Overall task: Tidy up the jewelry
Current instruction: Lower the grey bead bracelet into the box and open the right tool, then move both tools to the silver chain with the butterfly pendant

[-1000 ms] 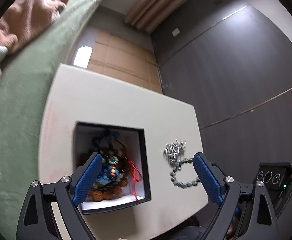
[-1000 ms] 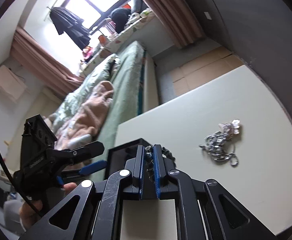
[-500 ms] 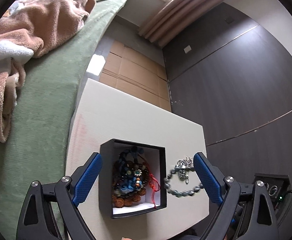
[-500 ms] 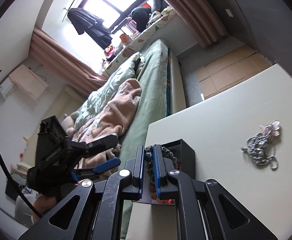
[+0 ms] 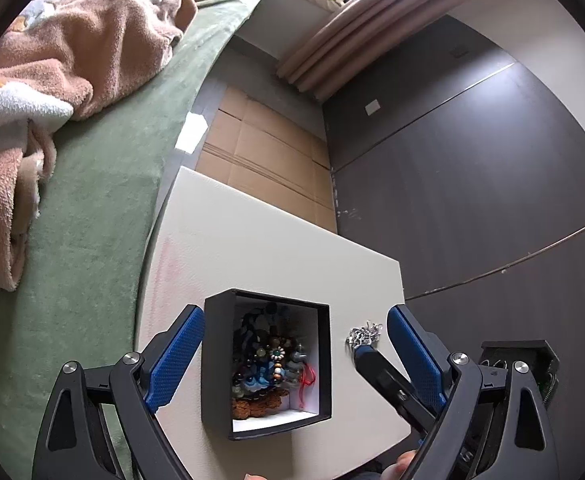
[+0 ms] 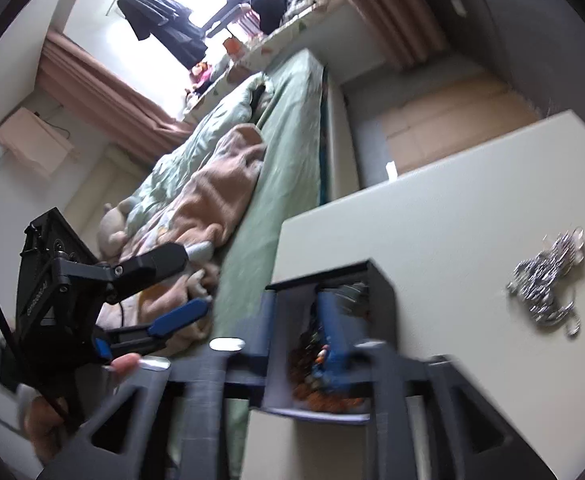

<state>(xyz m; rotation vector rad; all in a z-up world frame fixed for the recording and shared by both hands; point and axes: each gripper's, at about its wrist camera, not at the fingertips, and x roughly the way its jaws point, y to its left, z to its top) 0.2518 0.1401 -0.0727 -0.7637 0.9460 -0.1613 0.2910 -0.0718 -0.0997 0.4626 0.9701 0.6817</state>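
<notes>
A black box with a white inside stands on the white table and holds a heap of coloured beads. My left gripper is open and hangs above the box, touching nothing. A silver chain lies on the table to the right of the box. My right gripper is over the box with its jaws opening. The view is blurred; dark beads show beside its right finger, and the pads no longer press on them. Farther right lies the silver chain.
A green bed with a pink blanket runs along the table's left side. Cardboard covers the floor beyond the table, and a dark panelled wall rises on the right. A hand holds the left gripper's handle.
My right gripper has moved left over the box and its jaws have parted from the dark bead bracelet they clamped. That bracelet no longer hangs beside the chain. My left gripper pulled back.
</notes>
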